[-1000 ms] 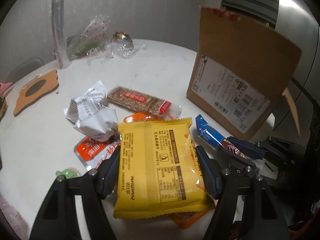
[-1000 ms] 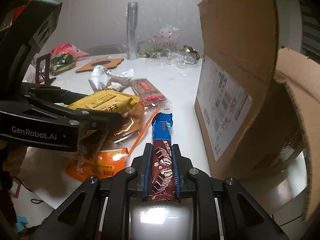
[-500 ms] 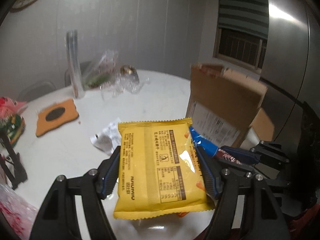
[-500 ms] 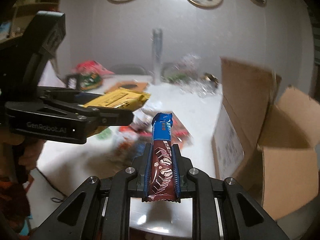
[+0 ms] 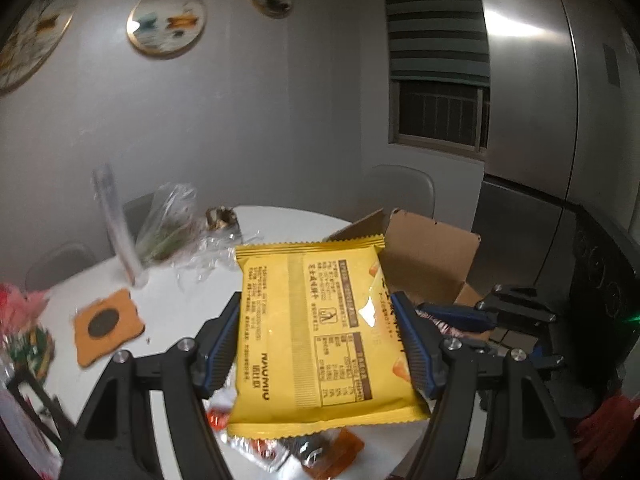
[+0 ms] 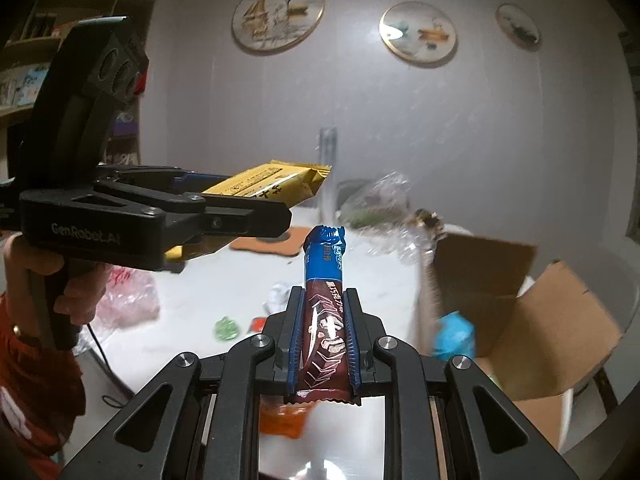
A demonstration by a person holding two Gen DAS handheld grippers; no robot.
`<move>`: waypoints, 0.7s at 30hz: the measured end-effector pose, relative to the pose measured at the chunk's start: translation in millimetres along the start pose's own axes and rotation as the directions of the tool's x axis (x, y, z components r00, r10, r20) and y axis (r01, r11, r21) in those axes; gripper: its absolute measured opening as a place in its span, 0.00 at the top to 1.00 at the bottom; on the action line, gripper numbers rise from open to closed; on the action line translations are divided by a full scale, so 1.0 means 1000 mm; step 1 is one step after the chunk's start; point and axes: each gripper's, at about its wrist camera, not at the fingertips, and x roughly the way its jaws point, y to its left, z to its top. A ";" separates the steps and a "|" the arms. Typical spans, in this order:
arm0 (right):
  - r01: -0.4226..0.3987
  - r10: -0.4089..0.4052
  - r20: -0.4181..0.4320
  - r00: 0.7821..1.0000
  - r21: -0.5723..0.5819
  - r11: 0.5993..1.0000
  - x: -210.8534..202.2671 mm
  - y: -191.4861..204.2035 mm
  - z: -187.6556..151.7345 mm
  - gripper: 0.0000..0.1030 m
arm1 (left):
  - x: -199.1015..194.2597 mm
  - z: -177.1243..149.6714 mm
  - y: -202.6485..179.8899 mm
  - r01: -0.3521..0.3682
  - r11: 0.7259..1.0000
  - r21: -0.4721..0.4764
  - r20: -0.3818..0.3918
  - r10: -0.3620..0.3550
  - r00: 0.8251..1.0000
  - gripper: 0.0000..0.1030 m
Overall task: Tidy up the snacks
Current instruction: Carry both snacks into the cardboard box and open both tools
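My left gripper [image 5: 318, 320] is shut on a flat yellow snack packet [image 5: 320, 332], its blue pads pressing both side edges, held high above the white round table [image 5: 280, 224]. My right gripper [image 6: 323, 308] is shut on a brown and blue chocolate bar [image 6: 325, 312] that sticks out forward. An open cardboard box [image 6: 532, 320] stands on the table's right side, with something light blue [image 6: 454, 334] inside. In the left wrist view the box [image 5: 428, 256] lies just behind the packet. The left gripper [image 6: 256, 204] with the yellow packet [image 6: 276, 184] shows at left in the right wrist view.
Orange snack packets [image 5: 320, 450] lie on the table below the left gripper. An orange coaster [image 5: 106, 324], a clear tube [image 5: 116, 232] and crumpled plastic bags [image 5: 172, 232] sit at the table's far side. A small green sweet [image 6: 226, 330] lies on the table. A fridge [image 5: 540, 120] stands at right.
Both grippers have risen well above the table with their snacks still held, and now look more level, so the wall, plates and the box's open top show.
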 end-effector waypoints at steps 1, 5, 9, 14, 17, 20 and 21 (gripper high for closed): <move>0.015 -0.015 0.004 1.000 -0.001 1.000 -0.001 -0.006 0.002 0.87 | 0.003 0.005 -0.005 0.003 1.000 0.014 -0.001 -0.003 1.000 0.34; 0.114 -0.114 0.011 0.993 0.000 0.993 -0.011 -0.038 0.010 0.87 | 0.030 0.024 -0.027 0.064 0.997 0.051 -0.037 -0.062 0.997 0.34; 0.187 -0.188 0.007 0.982 0.019 0.982 -0.022 -0.070 0.012 0.87 | 0.063 0.038 -0.047 0.105 0.991 0.080 -0.087 -0.098 0.991 0.34; 0.235 -0.233 -0.040 0.972 0.048 0.971 -0.017 -0.109 0.009 0.87 | 0.110 0.055 -0.066 0.152 0.985 0.080 -0.168 -0.137 0.976 0.34; 0.245 -0.240 -0.073 0.968 0.072 0.967 -0.009 -0.129 0.006 0.87 | 0.131 0.058 -0.071 0.156 0.984 0.092 -0.212 -0.133 0.968 0.34; 0.240 -0.231 -0.108 0.967 0.079 0.968 -0.001 -0.143 0.006 0.87 | 0.146 0.059 -0.072 0.147 0.983 0.106 -0.244 -0.118 0.963 0.34; 0.236 -0.227 -0.119 0.967 0.077 0.969 0.002 -0.146 0.006 0.87 | 0.151 0.059 -0.072 0.150 0.983 0.105 -0.255 -0.119 0.959 0.34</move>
